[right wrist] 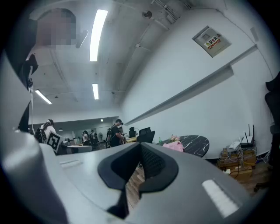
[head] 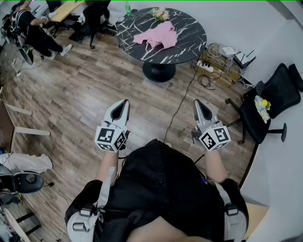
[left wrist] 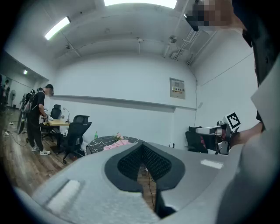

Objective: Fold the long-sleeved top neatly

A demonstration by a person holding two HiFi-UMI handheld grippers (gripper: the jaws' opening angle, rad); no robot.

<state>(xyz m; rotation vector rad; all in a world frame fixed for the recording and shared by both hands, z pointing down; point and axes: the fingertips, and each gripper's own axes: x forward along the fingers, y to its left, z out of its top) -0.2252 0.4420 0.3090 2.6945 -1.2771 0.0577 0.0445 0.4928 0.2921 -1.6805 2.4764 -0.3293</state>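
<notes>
Two claws, both empty, each with its jaws closed together on nothing: left claw (head: 124, 105) and right claw (head: 198, 105), held about level, side by side, in front of the person's dark torso.

- Pink long-sleeved top (head: 158, 35): a crumpled heap on the round black marble-patterned worktop (head: 191, 49), well apart from both claws, straight ahead across the room.
- The heap spreads roughly left to right in the head view. Sleeves can't be told apart at this range.
- It lies about midway between the lines of the two claws, so neither hand is plainly nearer.
- Judgement: folding not begun. The coming move is a walk up to the worktop, then opening the jaws.

In the way: bare wooden plank floor (head: 85, 90), with a thin black cable (head: 182, 101) running along it toward the tangle of wires and power strips (head: 220, 59) right of the worktop. That is a possible trip point.

The black office chair (head: 270, 101) stands off to the right, clear of the path. A small bunch of flowers (head: 160, 14) sits just behind the top. A seated person (head: 35, 33) is far left.
</notes>
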